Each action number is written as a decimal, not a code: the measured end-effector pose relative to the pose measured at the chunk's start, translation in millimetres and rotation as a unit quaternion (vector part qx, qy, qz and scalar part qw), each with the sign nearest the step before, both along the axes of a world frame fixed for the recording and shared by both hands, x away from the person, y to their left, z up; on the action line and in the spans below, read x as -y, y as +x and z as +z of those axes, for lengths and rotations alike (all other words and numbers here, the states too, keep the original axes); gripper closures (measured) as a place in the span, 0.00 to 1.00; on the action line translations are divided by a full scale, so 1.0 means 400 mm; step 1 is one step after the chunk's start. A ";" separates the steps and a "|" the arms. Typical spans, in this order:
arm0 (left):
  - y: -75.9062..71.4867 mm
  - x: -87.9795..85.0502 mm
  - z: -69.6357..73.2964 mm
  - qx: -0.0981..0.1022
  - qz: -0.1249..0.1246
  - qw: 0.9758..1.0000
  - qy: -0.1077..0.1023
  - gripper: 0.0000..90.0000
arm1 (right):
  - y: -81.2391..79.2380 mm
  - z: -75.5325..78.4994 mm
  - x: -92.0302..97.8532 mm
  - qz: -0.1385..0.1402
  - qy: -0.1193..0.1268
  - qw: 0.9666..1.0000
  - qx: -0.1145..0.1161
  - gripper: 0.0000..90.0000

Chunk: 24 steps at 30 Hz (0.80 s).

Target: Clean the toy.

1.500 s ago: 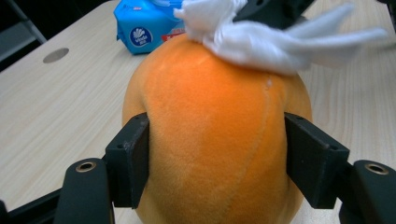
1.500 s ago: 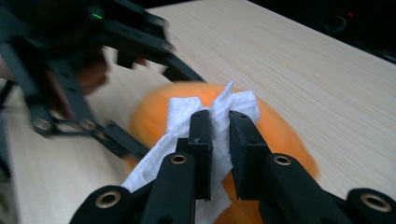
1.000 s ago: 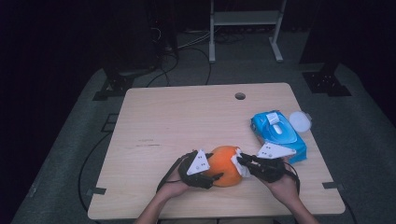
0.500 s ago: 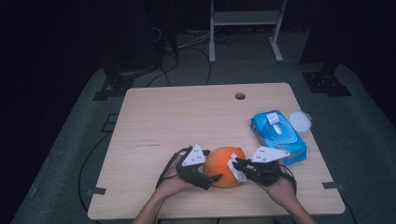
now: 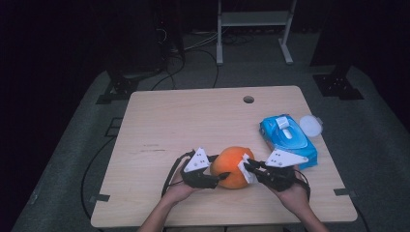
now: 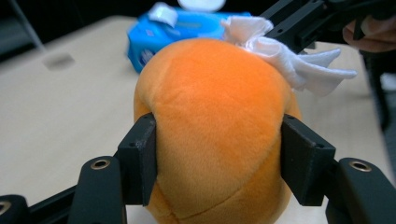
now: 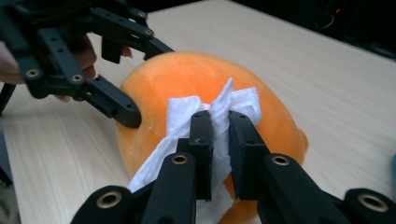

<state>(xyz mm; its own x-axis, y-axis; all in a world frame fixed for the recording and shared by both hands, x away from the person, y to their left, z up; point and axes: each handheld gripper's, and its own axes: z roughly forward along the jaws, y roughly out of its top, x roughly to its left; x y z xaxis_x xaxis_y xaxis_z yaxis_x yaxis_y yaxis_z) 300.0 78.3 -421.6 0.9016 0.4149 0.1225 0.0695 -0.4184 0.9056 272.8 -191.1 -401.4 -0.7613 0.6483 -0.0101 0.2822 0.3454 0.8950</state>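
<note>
An orange plush ball [image 5: 232,166] rests on the wooden table [image 5: 193,121] near its front edge. My left gripper [image 5: 218,167] is at the ball's left side. Its jaws have just been closing, and in the left gripper view the pads [image 6: 138,158] press into both sides of the plush [image 6: 215,121]. My right gripper [image 5: 246,167] is at the ball's right side, shut on a white wipe [image 7: 187,109]. The wipe lies against the orange surface [image 7: 187,77] and also shows in the left gripper view as a white wad [image 6: 280,51] on the far side of the ball.
A blue pack of wipes [image 5: 287,140] lies at the right of the table, with a round white lid [image 5: 310,125] beside it at the edge. A small hole [image 5: 248,99] is near the table's far edge. Cables and stand legs lie on the floor beyond.
The left gripper's jaws stood wider half a second ago and now clamp the plush ball. The right gripper has stayed in place with the wipe on the ball.
</note>
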 end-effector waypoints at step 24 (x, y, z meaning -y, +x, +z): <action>0.019 0.020 -0.037 -0.088 0.003 0.996 -0.005 0.20 | -0.011 0.003 -0.035 0.018 -0.004 1.000 0.009 0.88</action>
